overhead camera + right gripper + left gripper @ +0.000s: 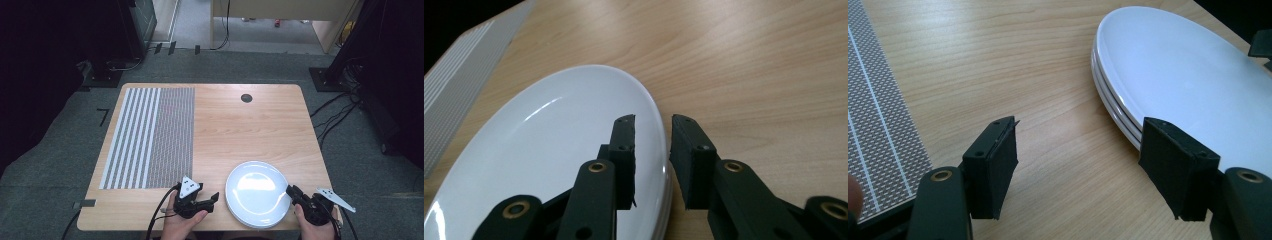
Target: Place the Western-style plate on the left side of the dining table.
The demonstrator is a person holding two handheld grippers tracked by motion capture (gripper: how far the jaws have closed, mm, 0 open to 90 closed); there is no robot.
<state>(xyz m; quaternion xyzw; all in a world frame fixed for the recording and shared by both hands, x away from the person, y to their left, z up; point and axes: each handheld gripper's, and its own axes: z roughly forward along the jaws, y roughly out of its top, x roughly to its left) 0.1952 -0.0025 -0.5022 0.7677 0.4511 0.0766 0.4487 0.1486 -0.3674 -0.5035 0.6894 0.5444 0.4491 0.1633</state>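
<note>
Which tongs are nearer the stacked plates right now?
Right. The right tongs straddle the stacked plates' rim, one jaw either side. The left tongs sit just off the opposite edge, open over bare wood.

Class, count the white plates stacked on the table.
3, judging by rims: one stack of plates at the table's near edge, by the right gripper. More might be hidden.

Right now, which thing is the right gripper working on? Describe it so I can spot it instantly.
Start at the wooden table and go to its near right corner. There sits a stack of white plates, its right rim between the right gripper jaws. It is round and glossy, unlike the flat striped mat on the left.
</note>
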